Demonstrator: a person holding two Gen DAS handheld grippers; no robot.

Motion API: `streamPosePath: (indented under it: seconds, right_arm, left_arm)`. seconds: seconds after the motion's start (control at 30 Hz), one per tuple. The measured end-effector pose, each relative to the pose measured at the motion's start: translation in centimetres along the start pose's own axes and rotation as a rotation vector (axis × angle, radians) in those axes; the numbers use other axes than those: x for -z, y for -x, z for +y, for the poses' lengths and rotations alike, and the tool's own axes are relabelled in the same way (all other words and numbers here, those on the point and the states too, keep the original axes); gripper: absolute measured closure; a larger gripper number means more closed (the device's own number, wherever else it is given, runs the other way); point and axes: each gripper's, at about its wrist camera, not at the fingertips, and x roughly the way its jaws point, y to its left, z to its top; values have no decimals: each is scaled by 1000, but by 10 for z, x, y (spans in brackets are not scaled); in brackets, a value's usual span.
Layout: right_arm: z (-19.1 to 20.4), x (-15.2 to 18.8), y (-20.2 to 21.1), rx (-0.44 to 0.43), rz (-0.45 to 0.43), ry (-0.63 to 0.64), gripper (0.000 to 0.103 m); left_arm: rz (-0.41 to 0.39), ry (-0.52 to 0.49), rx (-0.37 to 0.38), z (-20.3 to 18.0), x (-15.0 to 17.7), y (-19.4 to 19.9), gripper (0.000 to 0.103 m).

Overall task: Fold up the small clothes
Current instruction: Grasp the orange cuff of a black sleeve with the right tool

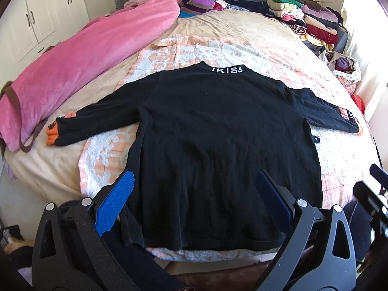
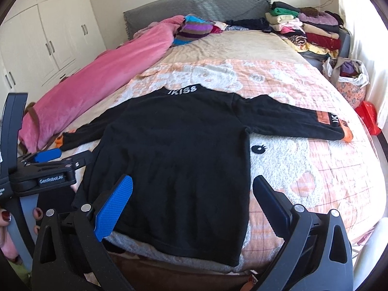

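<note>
Black long-sleeved top (image 1: 218,140) lies flat, back up, both sleeves out, on the orange-and-white blanket (image 2: 303,169) covering the bed. Left claw (image 1: 194,194) spread wide, hovering over the hem, holding nothing. Right claw (image 2: 192,196) likewise spread, empty, above the hem's right part.

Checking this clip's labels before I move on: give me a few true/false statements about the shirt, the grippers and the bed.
1. The black shirt lies flat with both sleeves spread. True.
2. The left gripper is shut on the hem. False: its jaws stand open, holding nothing.
3. The right gripper is open. True.
4. A pink blanket covers the shirt. False: it lies beside it, along the bed's left side.
5. Folded clothes are stacked near the headboard. True.
</note>
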Motion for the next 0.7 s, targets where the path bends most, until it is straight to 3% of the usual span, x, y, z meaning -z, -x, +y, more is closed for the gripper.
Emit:
streamPosePath:
  seconds: [0.3, 0.7]
  right_arm:
    - [-45, -34, -17, 164, -95, -21, 4]
    - [-85, -85, -50, 216, -142, -67, 4]
  left_arm:
    - [4, -13, -1, 3, -22, -30, 9]
    - [0, -28, 10, -10, -71, -72, 9]
